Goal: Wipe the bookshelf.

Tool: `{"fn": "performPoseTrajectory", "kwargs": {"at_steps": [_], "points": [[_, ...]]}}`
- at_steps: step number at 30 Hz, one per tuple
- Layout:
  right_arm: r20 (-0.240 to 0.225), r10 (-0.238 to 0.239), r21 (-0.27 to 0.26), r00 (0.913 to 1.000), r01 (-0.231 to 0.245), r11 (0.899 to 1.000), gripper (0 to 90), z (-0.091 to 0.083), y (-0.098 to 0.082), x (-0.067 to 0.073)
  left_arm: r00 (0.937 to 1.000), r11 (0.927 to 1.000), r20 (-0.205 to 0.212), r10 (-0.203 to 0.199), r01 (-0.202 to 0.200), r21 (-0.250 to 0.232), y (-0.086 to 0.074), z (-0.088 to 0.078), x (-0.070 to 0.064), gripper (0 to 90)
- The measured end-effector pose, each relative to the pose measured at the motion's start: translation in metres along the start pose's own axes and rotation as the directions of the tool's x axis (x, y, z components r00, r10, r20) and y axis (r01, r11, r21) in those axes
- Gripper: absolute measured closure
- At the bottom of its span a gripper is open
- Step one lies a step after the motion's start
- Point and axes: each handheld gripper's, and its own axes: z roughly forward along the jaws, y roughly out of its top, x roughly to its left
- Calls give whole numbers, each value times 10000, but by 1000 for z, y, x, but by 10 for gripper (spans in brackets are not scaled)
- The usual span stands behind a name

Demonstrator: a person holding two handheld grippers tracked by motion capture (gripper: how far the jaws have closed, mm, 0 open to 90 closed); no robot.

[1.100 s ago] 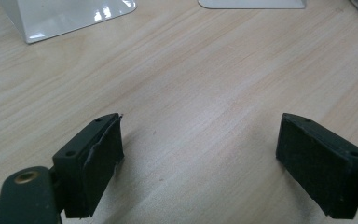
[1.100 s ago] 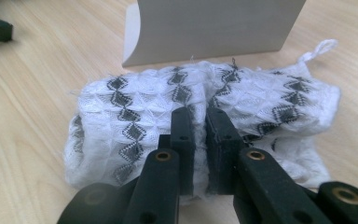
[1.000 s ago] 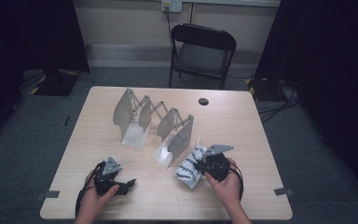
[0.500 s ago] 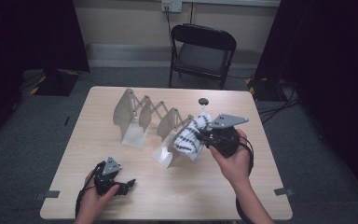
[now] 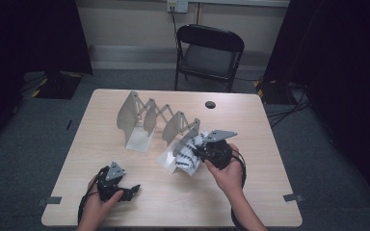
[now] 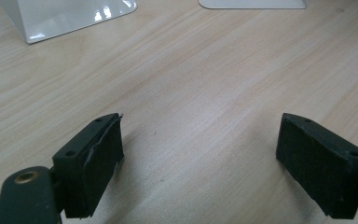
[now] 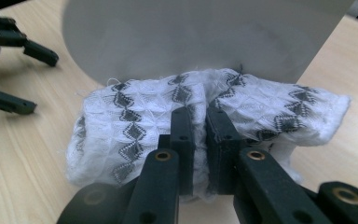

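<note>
- At a pale wooden table point(image 5: 250, 192), a person's right gripper point(image 5: 198, 153) pinches a folded white cloth with black diamond patterning point(image 5: 189, 153), its jaws nearly together with a ridge of fabric squeezed between them.
- The cloth point(image 7: 135, 112) hangs against the near grey panel point(image 7: 200, 37) of a folding rack point(image 5: 147, 115), beside the rack's white base plate point(image 5: 166, 161).
- The left gripper point(image 5: 131, 188) rests low near the table's front edge, well apart from the cloth; its jaws stand wide open over bare wood, holding nothing.
- A black chair point(image 5: 209, 53) stands behind the table, and a small dark disc point(image 5: 210, 104) lies near the far edge.
</note>
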Motion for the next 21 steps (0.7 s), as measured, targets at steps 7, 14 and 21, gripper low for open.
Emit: {"fn": "performPoseTrajectory", "kwargs": {"at_steps": [7,14,21], "points": [[-158,410,305,9990,-405,9987,816,21,-26,0,10000,10000,6,-44,44,-6,0,0,0,143],[-335,614,752,9975,-588,9954,811,44,-52,7,10000,10000,1,-44,44,-8,0,0,0,143],[-309,502,957,9983,-471,9943,793,53,-65,14,10000,10000,3,-45,45,-9,0,0,0,143]]}}
